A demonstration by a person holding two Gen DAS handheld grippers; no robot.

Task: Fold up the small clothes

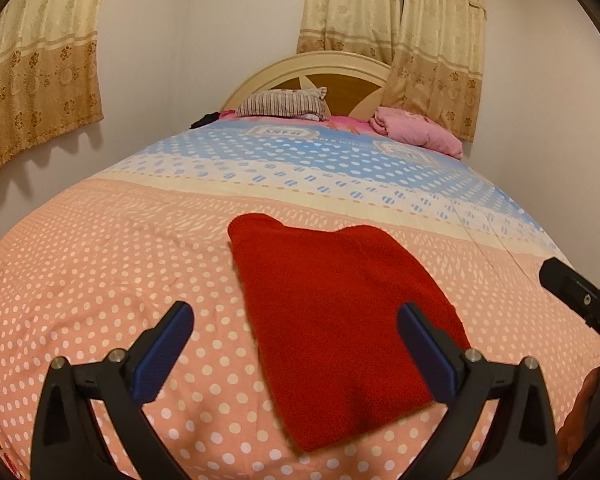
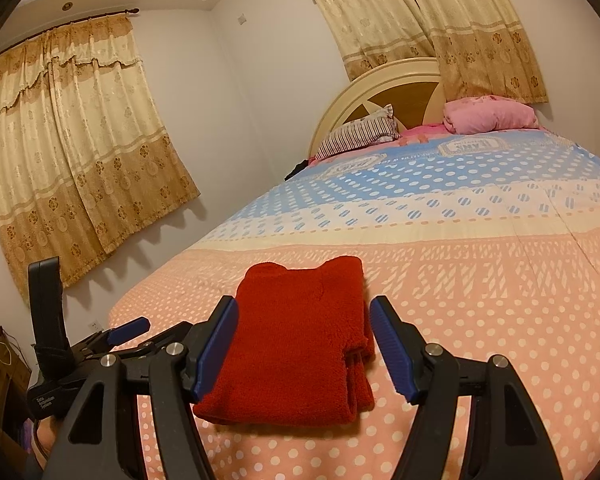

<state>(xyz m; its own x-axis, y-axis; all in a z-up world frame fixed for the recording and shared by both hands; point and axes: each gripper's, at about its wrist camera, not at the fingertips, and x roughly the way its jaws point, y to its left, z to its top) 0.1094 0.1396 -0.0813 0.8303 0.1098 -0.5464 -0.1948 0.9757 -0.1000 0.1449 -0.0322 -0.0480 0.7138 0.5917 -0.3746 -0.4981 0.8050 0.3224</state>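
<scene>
Both tools, left (image 1: 294, 320) and right (image 2: 303, 316), gape over fuzzy red folded garment (image 1: 332, 312) on dotted bedspread (image 1: 100, 280).

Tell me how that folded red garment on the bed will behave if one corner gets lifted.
The red garment looks like soft fleece, so it would probably droop rather than hold shape. Its stacked layers, visible at the near edge, may slide apart and unfold. It seems light, and the fuzzy surface should grip well.

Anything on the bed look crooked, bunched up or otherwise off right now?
Only minor: the folded red garment lies flat on the bedspread, but its right-side layers are uneven, with inner edges peeking out. Both hand-held grippers, left and right, are open, holding nothing.
</scene>
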